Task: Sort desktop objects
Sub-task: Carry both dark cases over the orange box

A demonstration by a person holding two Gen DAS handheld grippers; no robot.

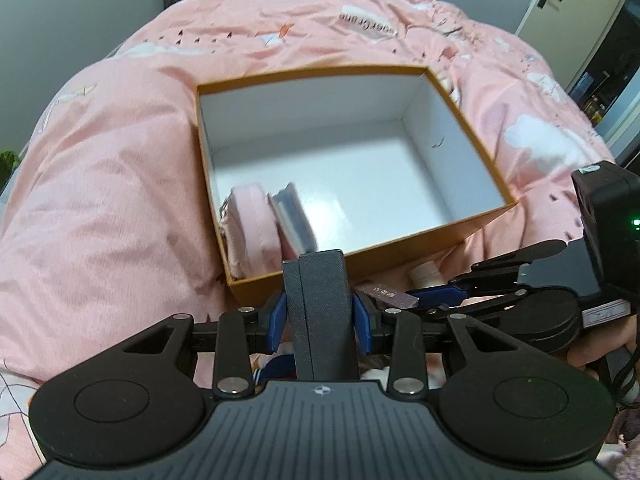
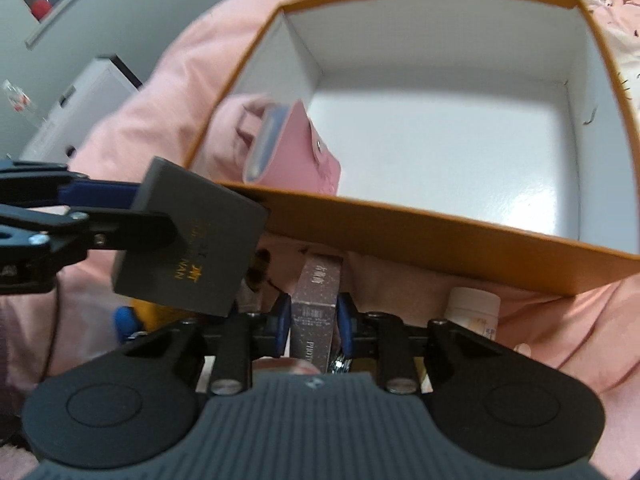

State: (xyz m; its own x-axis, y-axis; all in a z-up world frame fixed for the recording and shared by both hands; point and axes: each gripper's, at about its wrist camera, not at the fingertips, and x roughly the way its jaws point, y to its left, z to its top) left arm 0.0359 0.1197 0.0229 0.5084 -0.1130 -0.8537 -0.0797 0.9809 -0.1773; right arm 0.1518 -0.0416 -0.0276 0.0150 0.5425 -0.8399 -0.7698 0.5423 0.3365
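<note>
1. Centrally in the left wrist view, the left gripper (image 1: 320, 312) clamps a dark grey box (image 1: 322, 316) between its blue pads; the box's long axis runs up the frame, its far end pointing at the near wall of the orange box (image 1: 400, 256).
2. The orange box, white inside, sits on a pink quilt (image 1: 120, 200) and fills the middle of that frame. At its lower left corner a pink pouch (image 1: 250, 228) leans against the wall, with a pink card holder (image 1: 292, 220) just beside it.
3. In the right wrist view, the right gripper (image 2: 314, 320) is narrowed on a slim mauve carton (image 2: 316, 304), blue pads against both long sides. The carton's long axis runs up the frame, its far end pointing at the orange wall above it.
4. At left centre of that view the dark grey box appears again, gold lettering on its face, tilted, one corner over the orange box's near rim.
5. A white bottle (image 2: 474, 308) lies on the quilt at lower right, near the orange wall, apart from the carton.
</note>
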